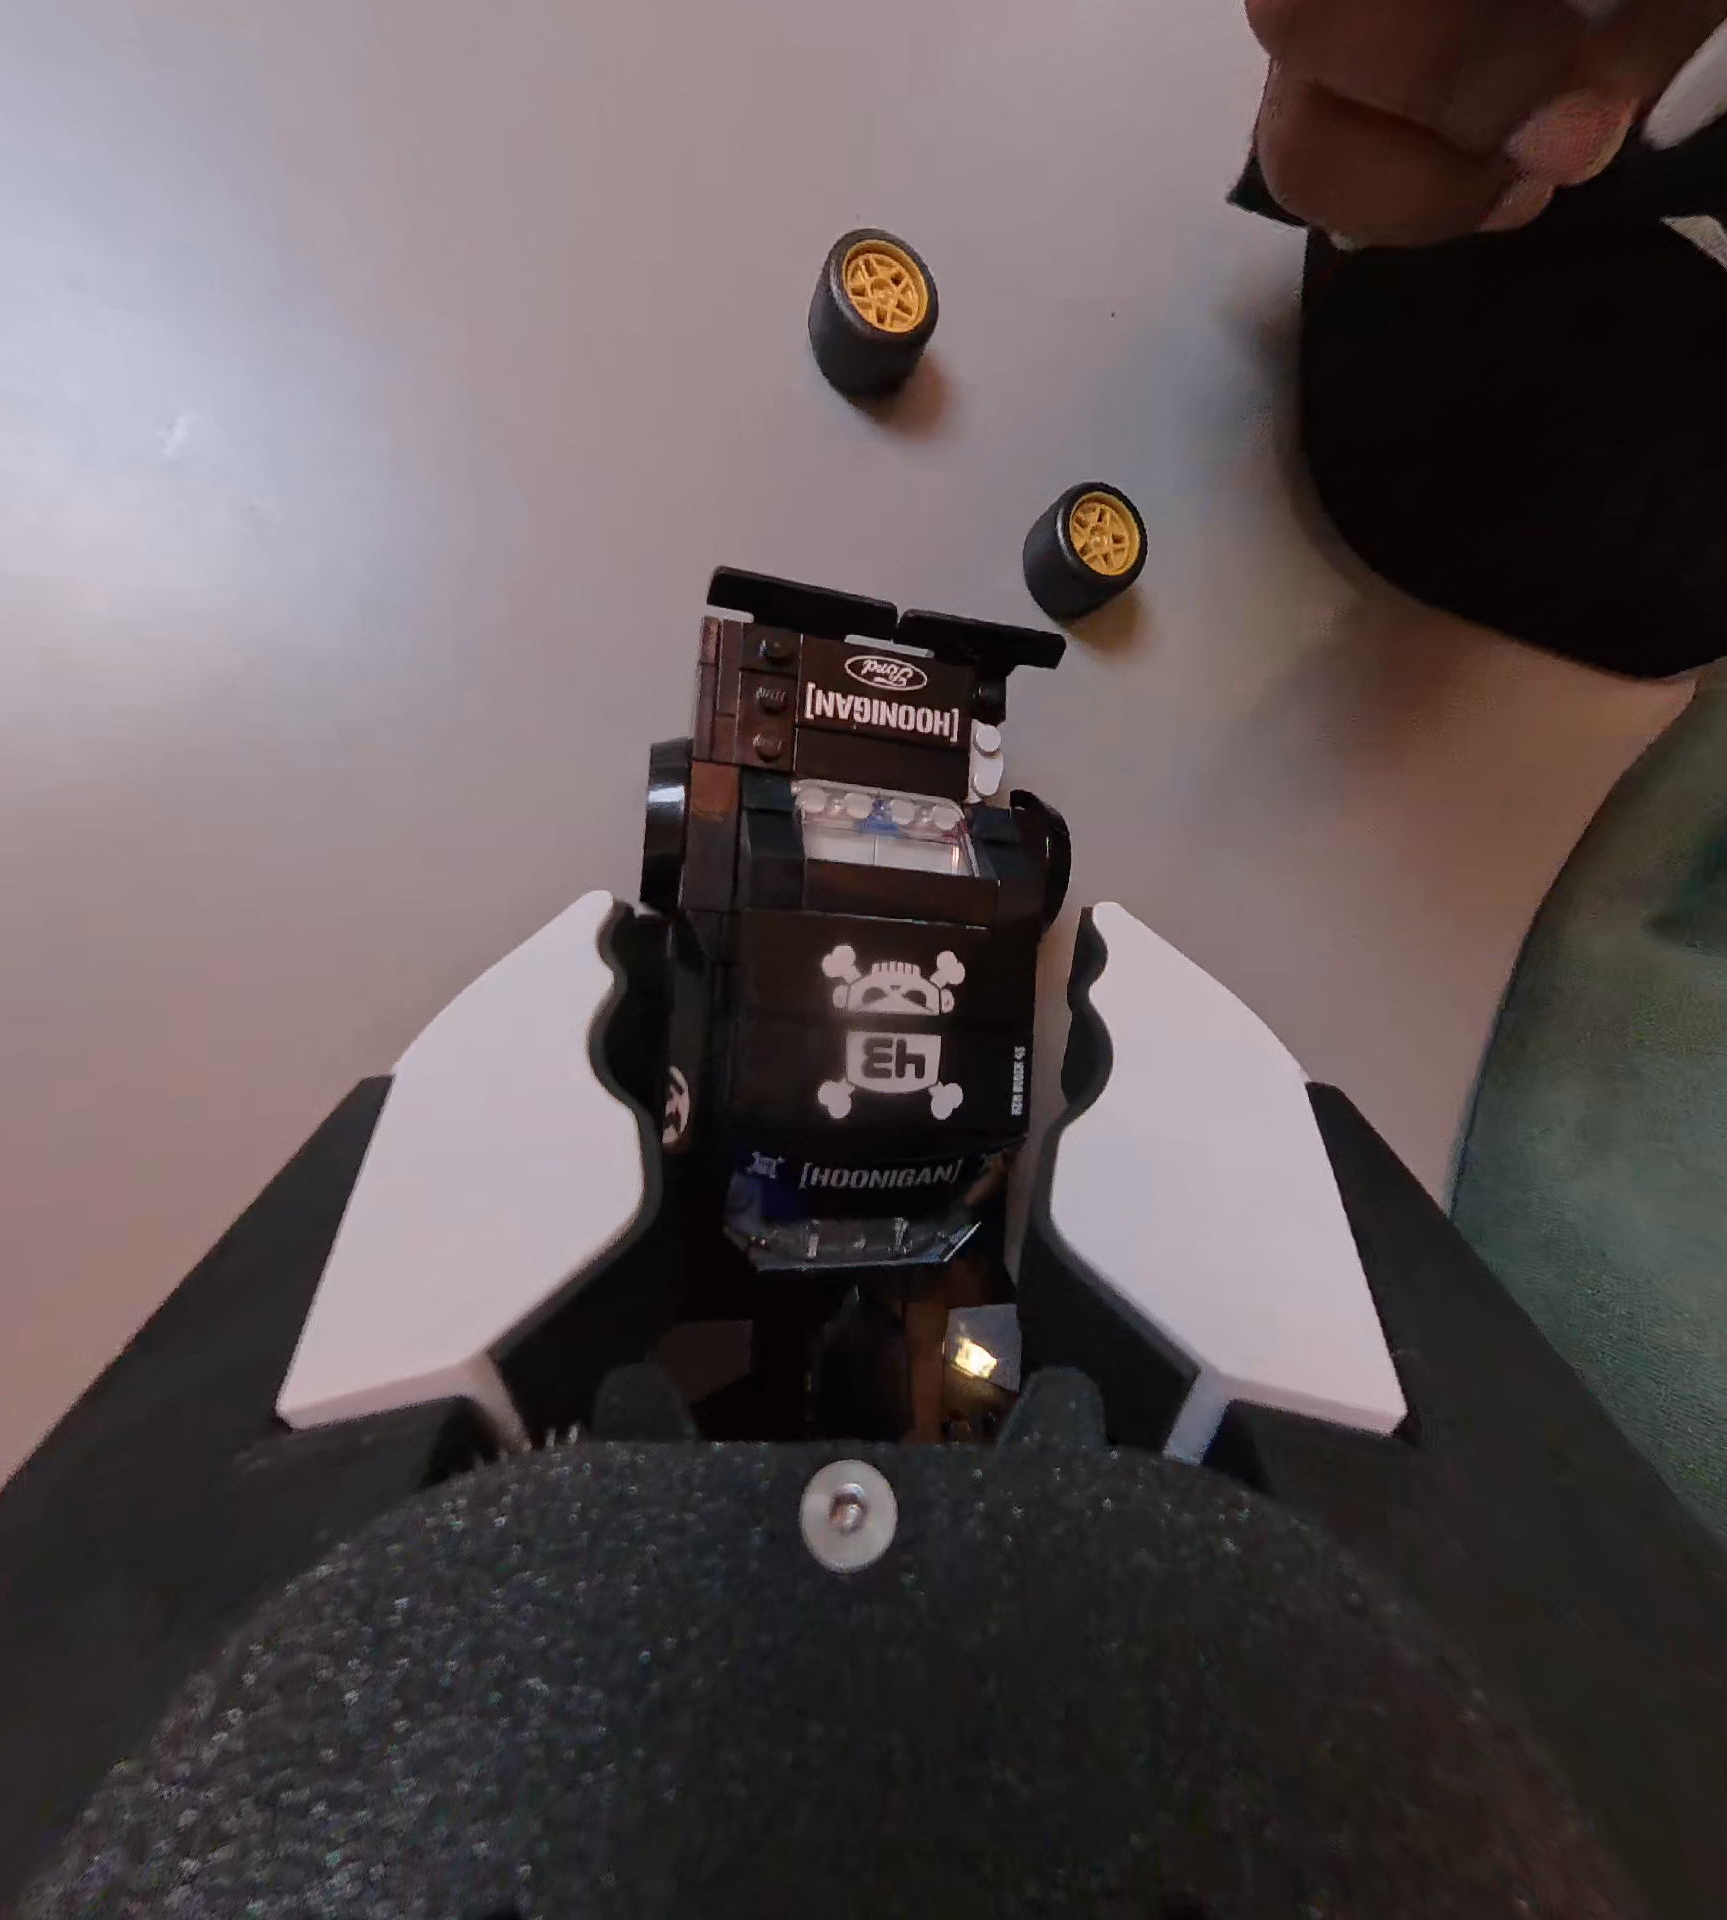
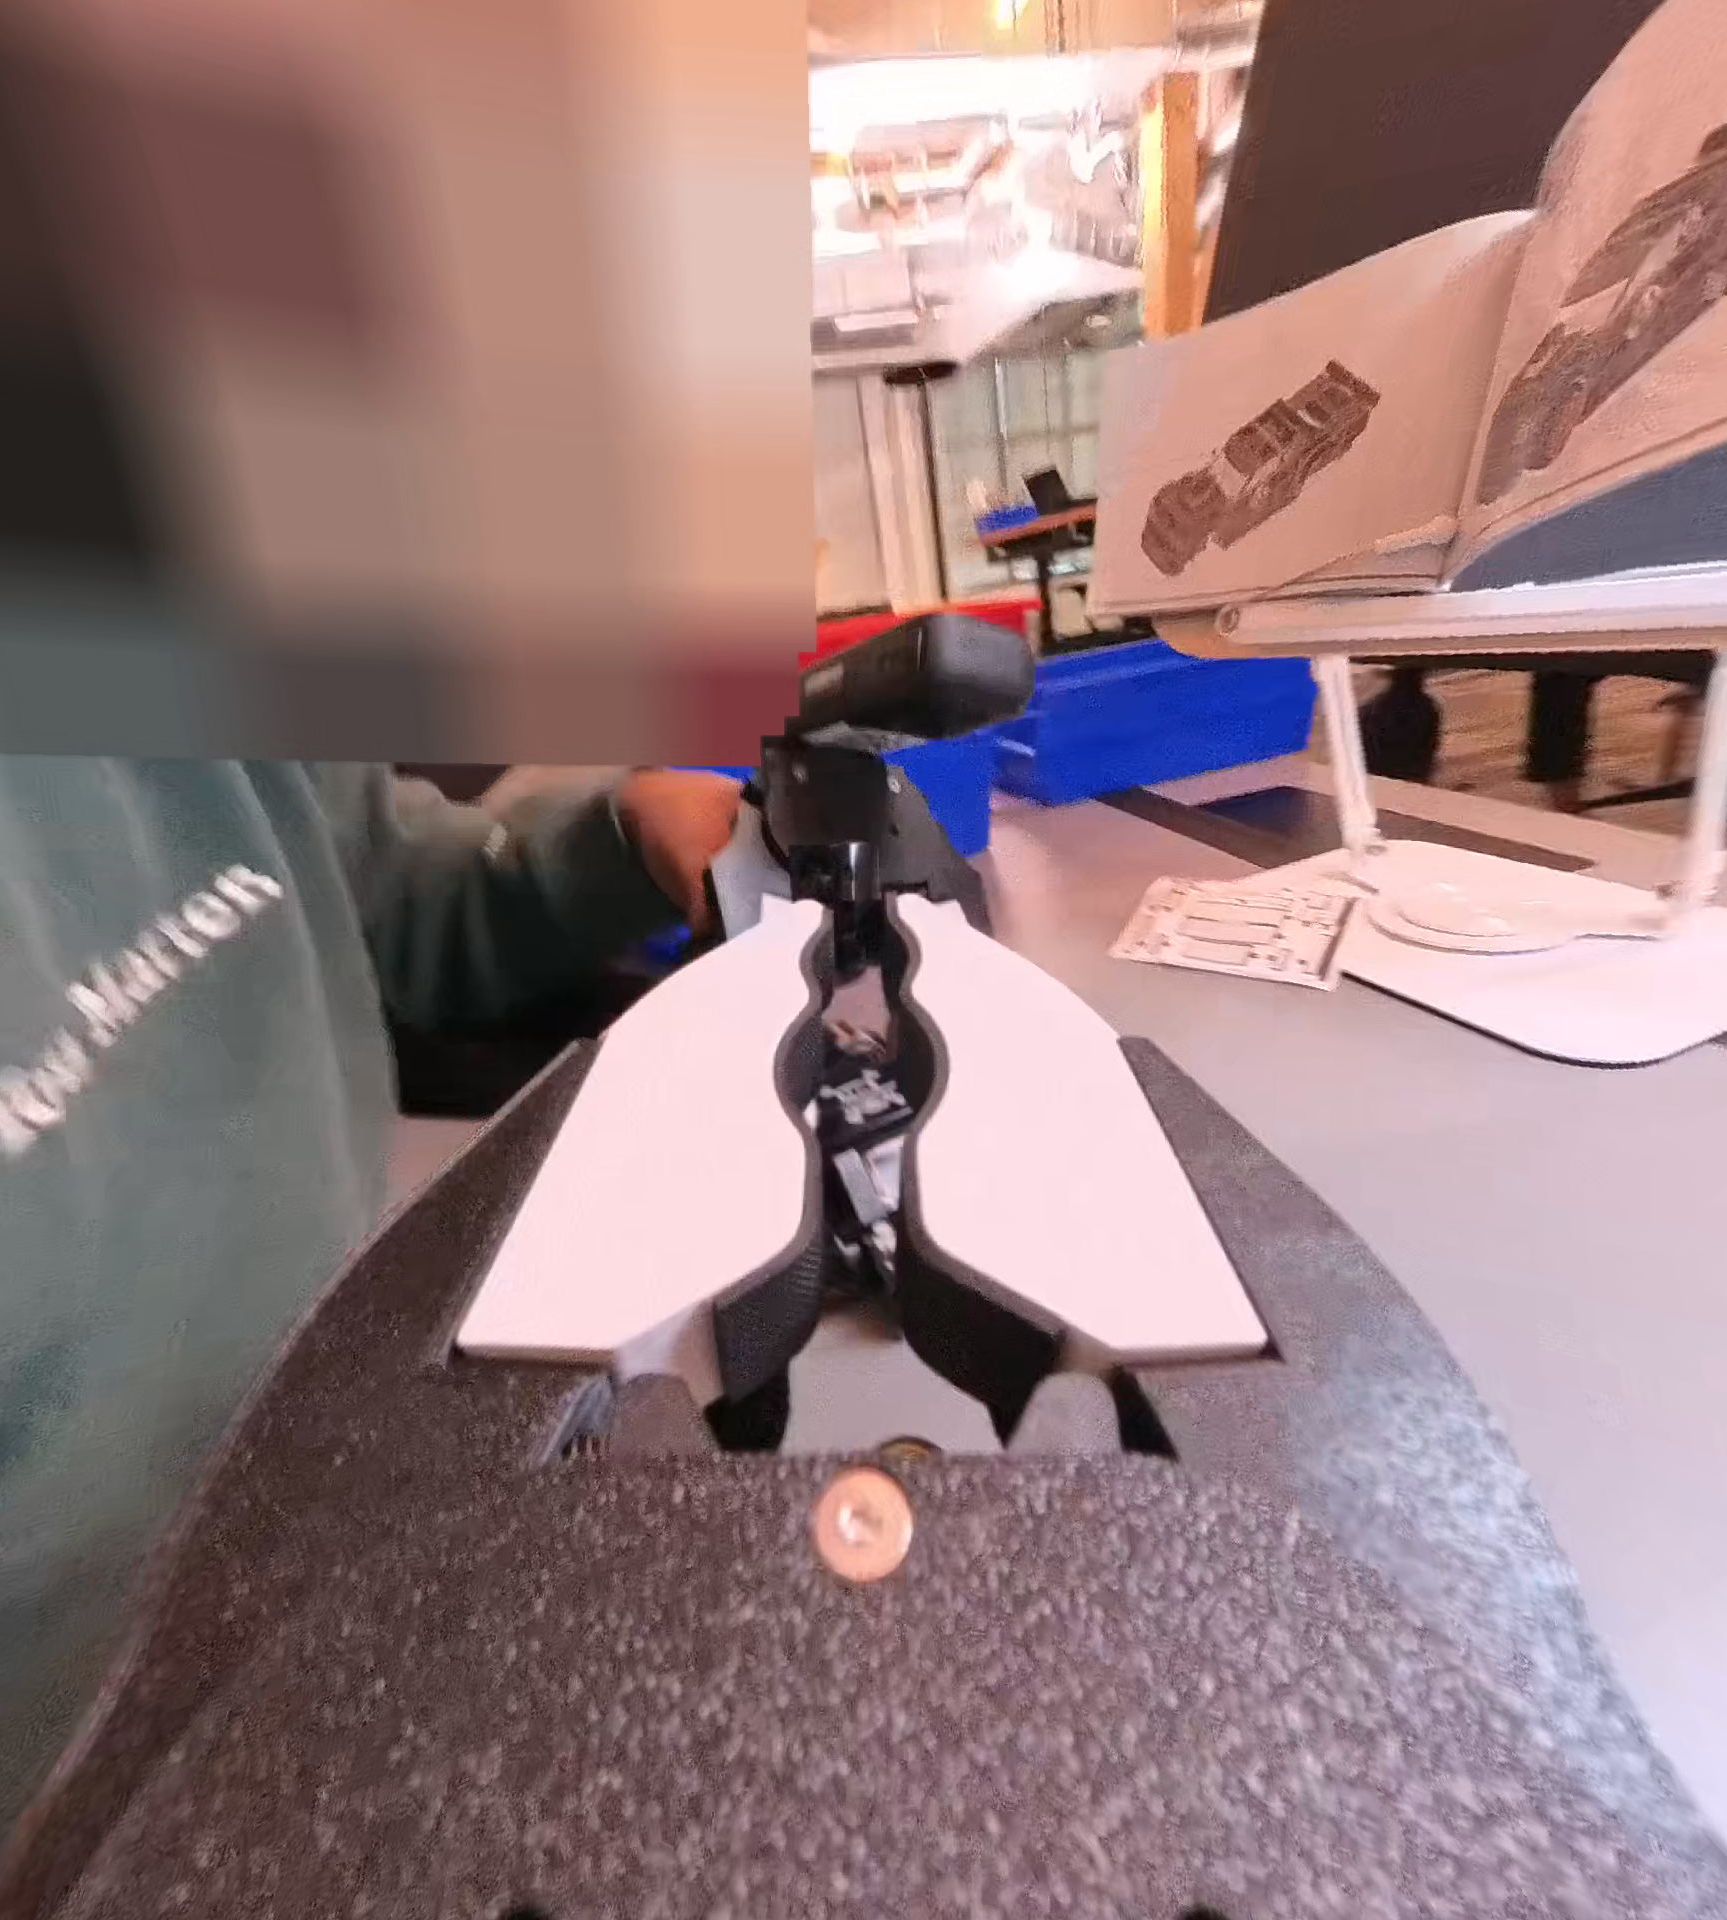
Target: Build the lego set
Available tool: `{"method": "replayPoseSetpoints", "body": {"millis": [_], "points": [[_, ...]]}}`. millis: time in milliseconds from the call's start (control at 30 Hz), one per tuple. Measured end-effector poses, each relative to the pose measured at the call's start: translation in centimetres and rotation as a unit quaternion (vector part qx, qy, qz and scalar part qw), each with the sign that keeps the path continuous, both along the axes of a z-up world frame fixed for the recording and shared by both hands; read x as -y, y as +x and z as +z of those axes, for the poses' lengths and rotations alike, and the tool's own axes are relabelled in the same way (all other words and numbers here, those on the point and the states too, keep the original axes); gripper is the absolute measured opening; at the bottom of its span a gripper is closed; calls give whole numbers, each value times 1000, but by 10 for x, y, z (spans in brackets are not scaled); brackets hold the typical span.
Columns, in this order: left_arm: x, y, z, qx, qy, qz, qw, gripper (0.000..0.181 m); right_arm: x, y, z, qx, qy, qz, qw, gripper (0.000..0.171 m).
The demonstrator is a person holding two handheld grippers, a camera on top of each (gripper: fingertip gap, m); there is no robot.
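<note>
A black lego car [image 1: 869, 935] with white stickers sits lengthwise between my left gripper's [image 1: 859, 914] fingers, tail pointing away. The jaws are shut on its sides and hold it over the grey table [image 1: 319, 520]. Two loose black wheels with yellow hubs lie on the table beyond it, one far [image 1: 874, 312] and one nearer on the right [image 1: 1085, 549]. My right gripper [image 2: 864, 914] has its jaws almost closed with a narrow gap. The car [image 2: 859, 1101] shows through that gap, hanging from the left gripper. In the left wrist view the right gripper's black body [image 1: 1513, 436] is well right of the car.
An open instruction booklet [image 2: 1358, 447] rests on a white stand [image 2: 1461, 914] at the back right, with a sticker sheet [image 2: 1233, 930] beside its base. Blue bins [image 2: 1150, 707] stand behind. A person in a green top [image 2: 111, 1039] sits on the left, and a hand [image 1: 1441, 114] holds the right gripper.
</note>
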State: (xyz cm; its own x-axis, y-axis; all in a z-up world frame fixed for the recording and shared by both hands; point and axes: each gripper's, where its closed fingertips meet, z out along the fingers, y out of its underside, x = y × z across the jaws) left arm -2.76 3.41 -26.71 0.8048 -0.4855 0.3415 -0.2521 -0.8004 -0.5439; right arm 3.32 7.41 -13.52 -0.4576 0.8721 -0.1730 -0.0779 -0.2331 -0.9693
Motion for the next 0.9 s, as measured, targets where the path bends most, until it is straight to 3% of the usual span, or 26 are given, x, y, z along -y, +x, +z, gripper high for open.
{"method": "replayPoseSetpoints", "body": {"millis": [167, 900], "points": [[2, -3, 1, 2, 6, 3, 1000, 78, -4, 4, 12, -16, -70, 32, 997, 8], [2, -9, 11, -16, 41, -8, 999, 73, -2, 6, -10, 34, -62, 38, 997, 8]]}}
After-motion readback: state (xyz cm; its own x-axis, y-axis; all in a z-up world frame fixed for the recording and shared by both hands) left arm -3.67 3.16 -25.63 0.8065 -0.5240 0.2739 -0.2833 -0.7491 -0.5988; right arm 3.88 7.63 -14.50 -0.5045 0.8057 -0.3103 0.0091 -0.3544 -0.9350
